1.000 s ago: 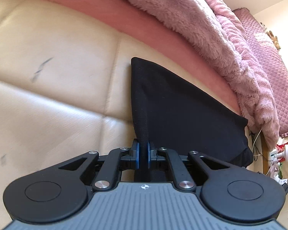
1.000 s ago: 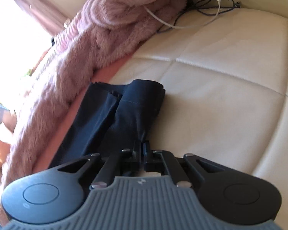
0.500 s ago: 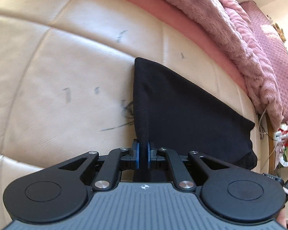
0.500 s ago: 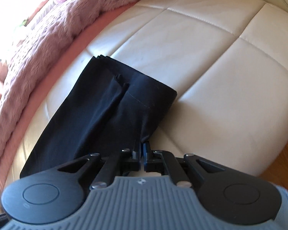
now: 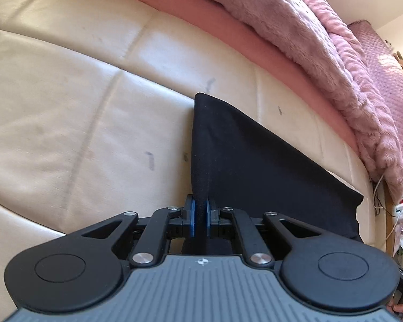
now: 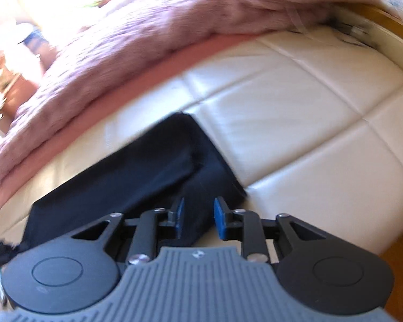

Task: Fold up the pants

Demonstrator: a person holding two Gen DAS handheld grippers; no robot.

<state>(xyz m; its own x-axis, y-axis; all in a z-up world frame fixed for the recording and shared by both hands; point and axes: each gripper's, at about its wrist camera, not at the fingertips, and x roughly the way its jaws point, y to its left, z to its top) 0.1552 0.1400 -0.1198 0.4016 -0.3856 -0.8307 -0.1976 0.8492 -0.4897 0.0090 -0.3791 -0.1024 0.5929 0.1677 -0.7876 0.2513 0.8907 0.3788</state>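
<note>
The left gripper [image 5: 200,216] is clamped tight on the black pants [image 5: 255,161] lying folded on the cream cushion [image 5: 67,107], the right gripper [image 6: 197,220] gapes with nothing in it, so 1 tug could drag the fold crooked.

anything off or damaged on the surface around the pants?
Minor only. The cream leather cushion has dark scuff marks, like pen strokes, left of and above the folded black pants. The pants lie flat. Left gripper is clamped on their edge; right gripper is open above them. Right wrist view is motion-blurred.
</note>
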